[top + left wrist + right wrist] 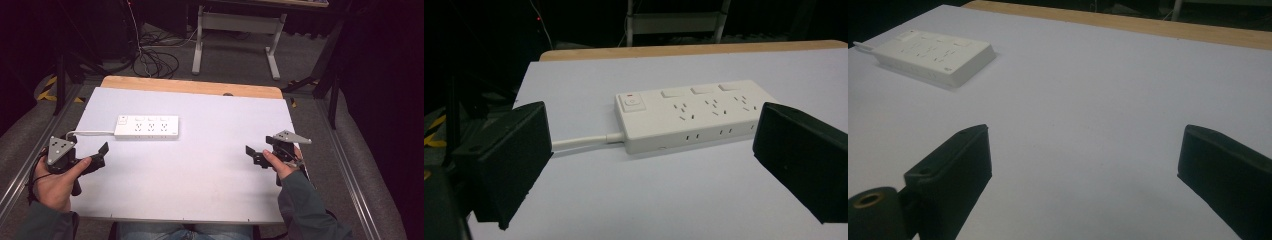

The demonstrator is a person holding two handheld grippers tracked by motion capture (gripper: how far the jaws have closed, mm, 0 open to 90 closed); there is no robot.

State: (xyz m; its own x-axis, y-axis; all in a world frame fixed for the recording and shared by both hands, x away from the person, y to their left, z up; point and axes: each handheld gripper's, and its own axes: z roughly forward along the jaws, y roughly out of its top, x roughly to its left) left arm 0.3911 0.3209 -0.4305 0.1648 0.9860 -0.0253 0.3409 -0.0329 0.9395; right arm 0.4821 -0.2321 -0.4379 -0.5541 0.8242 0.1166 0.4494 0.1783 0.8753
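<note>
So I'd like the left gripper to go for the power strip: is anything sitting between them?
Nothing visible. The left gripper is open, and bare white table surface lies between it and the power strip. The strip's cable runs off its switch end, toward the table's left edge.

Power strip point(146, 126) lies on table point(200, 170), far left; its cord point(90, 133) runs left. Left gripper point(95, 159) near left edge, right gripper point(255, 156) near right edge, well apart.

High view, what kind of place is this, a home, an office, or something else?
Probably a lab or recording workspace: a white table holding just a power strip, dark curtains around it, loose cables on the floor, and hazard-striped tape at the left.
</note>
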